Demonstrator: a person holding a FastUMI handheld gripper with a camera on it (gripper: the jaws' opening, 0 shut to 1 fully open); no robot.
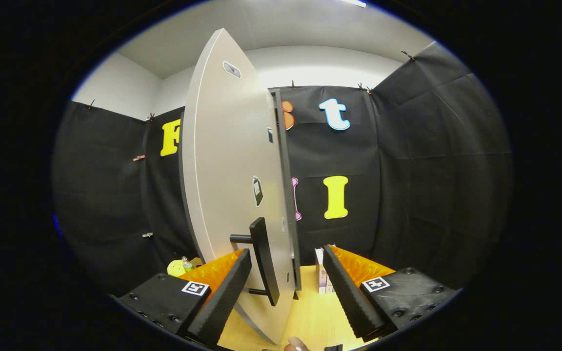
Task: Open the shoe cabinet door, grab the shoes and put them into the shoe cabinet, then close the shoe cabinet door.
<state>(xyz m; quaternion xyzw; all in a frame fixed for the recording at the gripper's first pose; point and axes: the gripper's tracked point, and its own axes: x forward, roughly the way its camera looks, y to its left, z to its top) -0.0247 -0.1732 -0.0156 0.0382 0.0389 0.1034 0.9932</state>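
The shoe cabinet door stands upright dead ahead at 12 o'clock, edge-on, and its bar handle sits between the gripper fingers, which are spread apart either side without touching it. There's a small box on the bench just behind the door at about 1 o'clock, and some small stuff at 10 o'clock.

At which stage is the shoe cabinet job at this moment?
The cabinet door is swung open or half shut; which phase cannot be told. In hand: the open gripper has the door's handle between its fingers, not pressed. Whether the shoes are inside cannot be told. Left: closing the door.
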